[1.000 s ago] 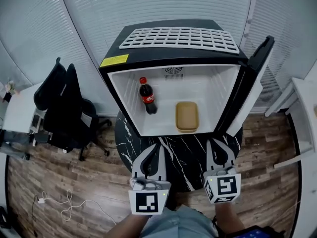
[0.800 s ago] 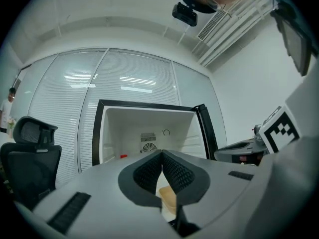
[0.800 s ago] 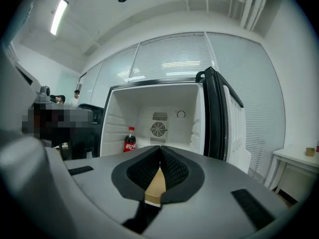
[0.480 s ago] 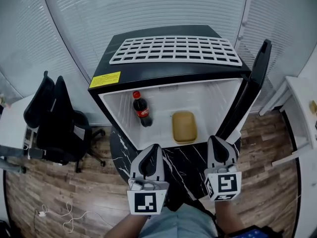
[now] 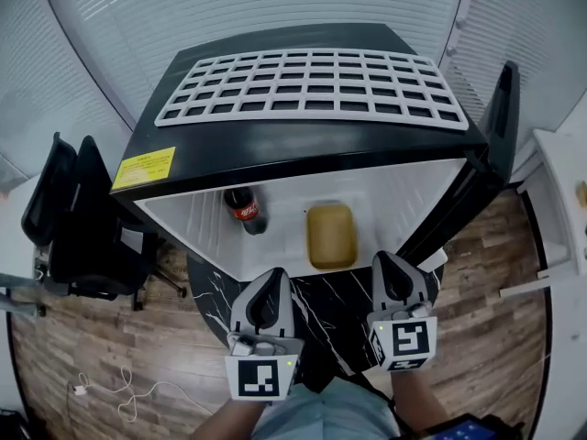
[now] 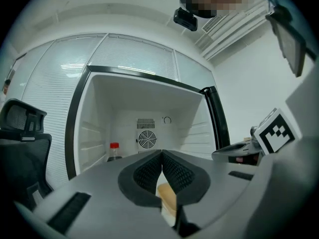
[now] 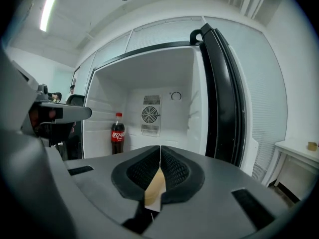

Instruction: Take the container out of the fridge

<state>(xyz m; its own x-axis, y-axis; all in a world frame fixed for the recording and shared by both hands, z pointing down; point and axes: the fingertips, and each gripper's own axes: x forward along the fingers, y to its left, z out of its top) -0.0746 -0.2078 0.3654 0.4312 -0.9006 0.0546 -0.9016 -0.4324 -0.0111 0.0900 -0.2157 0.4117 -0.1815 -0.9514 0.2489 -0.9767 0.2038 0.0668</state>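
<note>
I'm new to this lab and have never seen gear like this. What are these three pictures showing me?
A person holds a gripper in each hand; there is no robot. The head view looks down from a camera on their head: left gripper, right gripper, before a small open fridge on a dark marbled table. Inside sit a tan container and a cola bottle. The other two pictures come from cameras riding on the grippers, looking along their fingers. Both pairs are closed and hold nothing.
</note>
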